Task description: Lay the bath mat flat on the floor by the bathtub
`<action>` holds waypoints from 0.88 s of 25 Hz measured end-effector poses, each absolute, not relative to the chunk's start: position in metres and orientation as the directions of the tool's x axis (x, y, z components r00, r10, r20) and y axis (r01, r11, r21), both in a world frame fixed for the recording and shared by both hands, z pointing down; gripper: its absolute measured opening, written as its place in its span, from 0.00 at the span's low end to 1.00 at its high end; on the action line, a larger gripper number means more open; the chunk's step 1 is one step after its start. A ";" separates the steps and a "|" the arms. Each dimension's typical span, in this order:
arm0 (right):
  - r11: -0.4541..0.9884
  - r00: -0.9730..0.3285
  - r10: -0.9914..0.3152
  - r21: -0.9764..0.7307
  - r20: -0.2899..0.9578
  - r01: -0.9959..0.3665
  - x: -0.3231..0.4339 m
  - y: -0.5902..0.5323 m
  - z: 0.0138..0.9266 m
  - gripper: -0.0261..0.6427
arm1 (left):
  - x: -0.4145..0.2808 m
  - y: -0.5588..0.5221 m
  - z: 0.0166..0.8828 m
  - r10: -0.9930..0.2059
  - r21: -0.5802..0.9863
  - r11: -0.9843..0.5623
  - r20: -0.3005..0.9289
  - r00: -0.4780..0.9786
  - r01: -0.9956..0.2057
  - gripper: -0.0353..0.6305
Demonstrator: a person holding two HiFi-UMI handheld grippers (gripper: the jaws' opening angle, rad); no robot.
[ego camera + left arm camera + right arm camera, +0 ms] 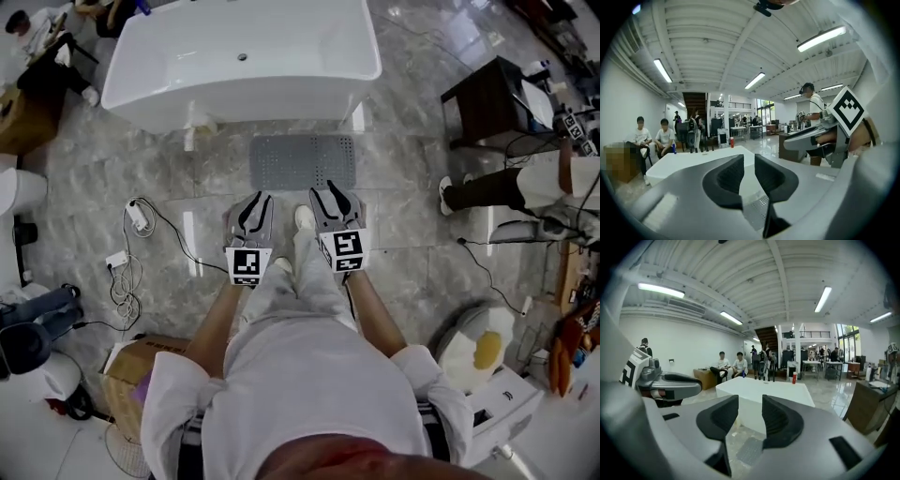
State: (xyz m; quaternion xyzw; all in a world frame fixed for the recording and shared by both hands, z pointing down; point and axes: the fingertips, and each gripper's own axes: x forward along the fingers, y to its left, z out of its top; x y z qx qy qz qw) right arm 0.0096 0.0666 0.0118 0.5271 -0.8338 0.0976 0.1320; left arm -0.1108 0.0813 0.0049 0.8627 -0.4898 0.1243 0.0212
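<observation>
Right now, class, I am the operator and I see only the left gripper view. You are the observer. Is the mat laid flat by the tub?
Observer: Yes. In the head view the mat lies flat on the floor, in front of the tub.
Operator: Does the right gripper hold anything?
Observer: No. The right gripper has its jaws apart with nothing between them.
Operator: Is anything else down there that I should mind?
Observer: Cables lie at the head view's left, apart from the mat.
</observation>
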 end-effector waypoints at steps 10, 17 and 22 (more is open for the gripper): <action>0.371 -0.369 -0.926 0.013 0.079 -0.928 0.014 0.143 -0.128 0.04 | -0.109 0.153 -0.112 -0.894 -0.035 -0.446 0.052 0.444 -0.894 0.05; 0.387 -0.386 -0.919 -0.008 0.075 -0.922 -0.001 0.180 -0.148 0.03 | -0.129 0.186 -0.167 -0.900 0.024 -0.436 -0.022 0.436 -0.900 0.05; 0.371 -0.370 -0.927 0.010 0.067 -0.928 0.002 0.180 -0.150 0.03 | -0.139 0.186 -0.165 -0.896 0.015 -0.445 -0.004 0.445 -0.896 0.05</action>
